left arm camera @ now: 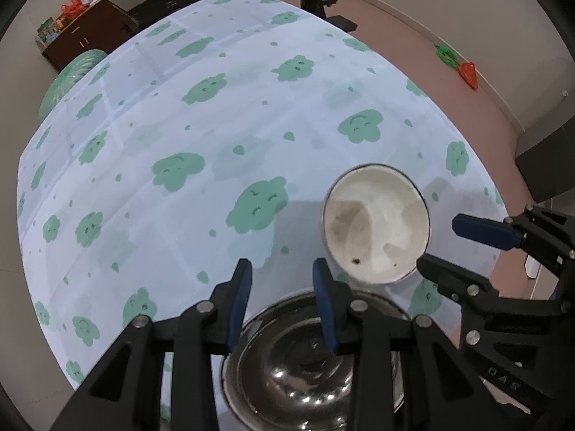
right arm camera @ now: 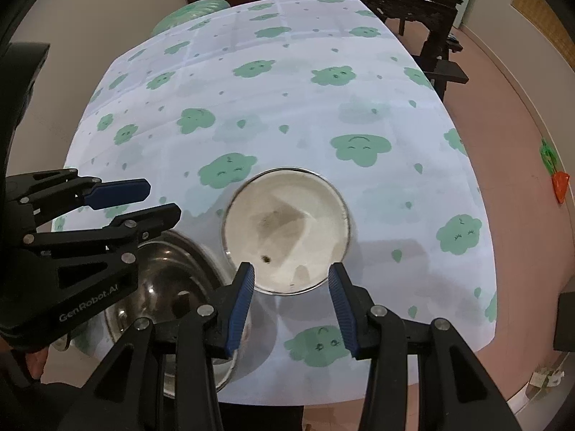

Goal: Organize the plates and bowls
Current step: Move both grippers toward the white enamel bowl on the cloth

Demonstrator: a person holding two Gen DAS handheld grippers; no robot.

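Round shiny steel bowl (left arm camera: pixel 309 362) under left gripper (left arm camera: pixel 284 301), round white enamel bowl (right arm camera: pixel 287 230) ahead of right gripper (right arm camera: pixel 293 309); both grippers released, bowls unstacked on bench (right arm camera: pixel 323 107), nothing organized yet

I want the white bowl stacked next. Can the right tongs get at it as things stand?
Probably yes. The right tongs stand open just short of the white bowl, nothing between them. The steel bowl sits off to the side.

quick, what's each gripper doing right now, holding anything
left gripper: open, holding nothing, fingers over the steel bowl.
right gripper: open, holding nothing, fingers either side of the near rim of the white bowl, not pressing it.
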